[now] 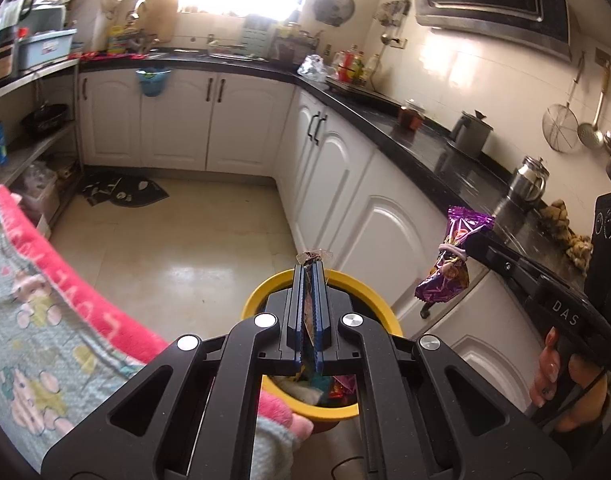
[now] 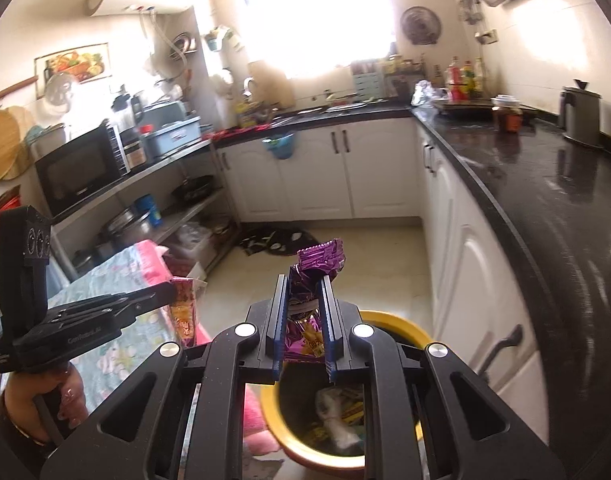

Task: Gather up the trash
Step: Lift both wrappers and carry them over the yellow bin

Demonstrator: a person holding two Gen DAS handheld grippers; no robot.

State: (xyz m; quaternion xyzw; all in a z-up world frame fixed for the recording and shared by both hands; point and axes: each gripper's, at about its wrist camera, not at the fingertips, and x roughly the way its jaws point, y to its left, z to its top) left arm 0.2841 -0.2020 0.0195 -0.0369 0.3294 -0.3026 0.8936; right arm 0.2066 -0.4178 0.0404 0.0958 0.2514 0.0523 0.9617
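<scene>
Kitchen floor (image 1: 153, 264) carries a yellow-rimmed trash bin (image 2: 405, 322). Left tongs (image 1: 311, 268) are clamped on a thin wrapper (image 1: 313, 257). Right tongs (image 2: 303, 280) are clamped on a purple snack packet (image 2: 319, 258).

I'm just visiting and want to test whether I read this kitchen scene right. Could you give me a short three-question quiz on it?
1. True or false: the right hand-held gripper is shut on a purple wrapper.
2. What is below both hand-held grippers? A) a blue basket B) a yellow-rimmed bin C) a microwave
3. Fill in: the left hand-held gripper is shut on a thin ____ wrapper.

Key: 1 true. 2 B; the bin already holds trash. 3 orange; it shows edge-on in the left wrist view and from the side in the right wrist view.
</scene>
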